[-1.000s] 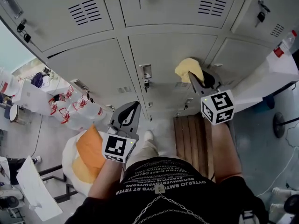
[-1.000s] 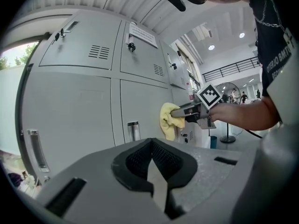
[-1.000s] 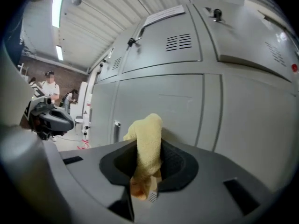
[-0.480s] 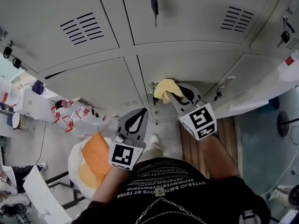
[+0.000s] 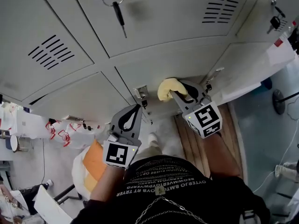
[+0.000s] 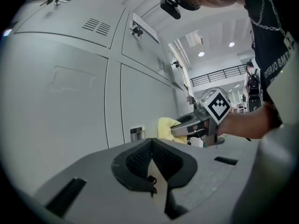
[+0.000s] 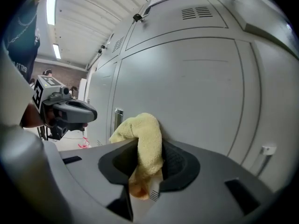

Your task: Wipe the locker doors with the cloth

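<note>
Head view, read from left. The left gripper point(image 5: 134, 111) hangs below the bank of grey locker doors point(image 5: 187, 62) with its jaws brought together and nothing between them (its own view shows the two ribbed pads point(image 6: 140, 160) meeting at their tips); it touches no door. Just right of its tip, a small metal latch point(image 5: 141, 93) sits at the left edge of the lower middle door. Beside the latch, to its right, lies the yellow cloth point(image 5: 168, 87), bunched into a rounded wad against that door's face. The right gripper point(image 5: 176, 94) comes in from the lower right and clamps the cloth: in the right gripper view one end of the cloth point(image 7: 144, 139) hangs down between the closed jaws, while the rest curls up over the fingertips and leftward, lying between the tool and the door panel. Above, on an upper door, a key point(image 5: 120, 17) hangs from its lock. The two grippers are near each other but apart.
</note>
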A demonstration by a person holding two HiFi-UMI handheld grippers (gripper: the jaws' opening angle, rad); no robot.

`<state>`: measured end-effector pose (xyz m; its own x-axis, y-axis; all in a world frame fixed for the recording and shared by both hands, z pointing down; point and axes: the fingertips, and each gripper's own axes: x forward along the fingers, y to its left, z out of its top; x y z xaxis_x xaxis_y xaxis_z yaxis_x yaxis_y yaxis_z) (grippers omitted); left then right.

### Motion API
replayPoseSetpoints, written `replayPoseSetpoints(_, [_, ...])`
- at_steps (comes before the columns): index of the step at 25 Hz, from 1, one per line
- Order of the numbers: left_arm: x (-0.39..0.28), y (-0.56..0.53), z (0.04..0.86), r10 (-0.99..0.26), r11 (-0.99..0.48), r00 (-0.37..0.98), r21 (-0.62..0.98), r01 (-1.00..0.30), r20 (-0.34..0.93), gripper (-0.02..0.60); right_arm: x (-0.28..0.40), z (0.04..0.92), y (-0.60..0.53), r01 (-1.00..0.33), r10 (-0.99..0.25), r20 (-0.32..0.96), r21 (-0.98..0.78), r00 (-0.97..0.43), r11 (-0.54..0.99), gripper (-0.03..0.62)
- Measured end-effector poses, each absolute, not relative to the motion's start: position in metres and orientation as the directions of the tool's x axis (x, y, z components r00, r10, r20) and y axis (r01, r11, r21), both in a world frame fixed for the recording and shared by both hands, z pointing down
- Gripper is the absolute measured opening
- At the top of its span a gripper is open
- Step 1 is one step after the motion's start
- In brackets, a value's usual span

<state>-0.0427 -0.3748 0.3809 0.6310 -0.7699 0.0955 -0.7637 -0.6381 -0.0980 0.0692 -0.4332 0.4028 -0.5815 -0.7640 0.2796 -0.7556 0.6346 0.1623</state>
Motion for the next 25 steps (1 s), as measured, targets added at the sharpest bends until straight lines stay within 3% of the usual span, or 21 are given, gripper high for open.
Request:
replayPoseSetpoints(15, [-0.04, -0.333, 0.37, -0.765, -0.642, 0.635, -0.053, -0.765, 0.103, 0.006, 0.18, 0.418, -0.437, -0.875, -0.899, 0.332, 0.293, -0.285, 0.386, 0.091])
replayPoseSetpoints(17, [-0.045, -0.324, 0.367, -0.78, -0.624, 0.618, -0.048, -0.78, 0.1, 0.005, 0.171, 0.412, -0.426, -0.863, -0.892, 0.317, 0.292, -0.321, 0.414, 0.089])
replayPoseSetpoints(21, [-0.059, -0.306, 0.367, -0.815, -0.577, 0.57, -0.055, -0.815, 0.099, 0.005, 0.108, 0.393, -0.388, -0.759, -0.81, 0.264, 0.288, -0.524, 0.584, 0.091])
replayPoseSetpoints(25, [-0.074, -0.285, 0.365, -0.853, -0.519, 0.514, -0.051, -0.853, 0.091, 0.005, 0.046, 0.409, -0.365, -0.628, -0.717, 0.313, 0.346, -0.623, 0.697, 0.091])
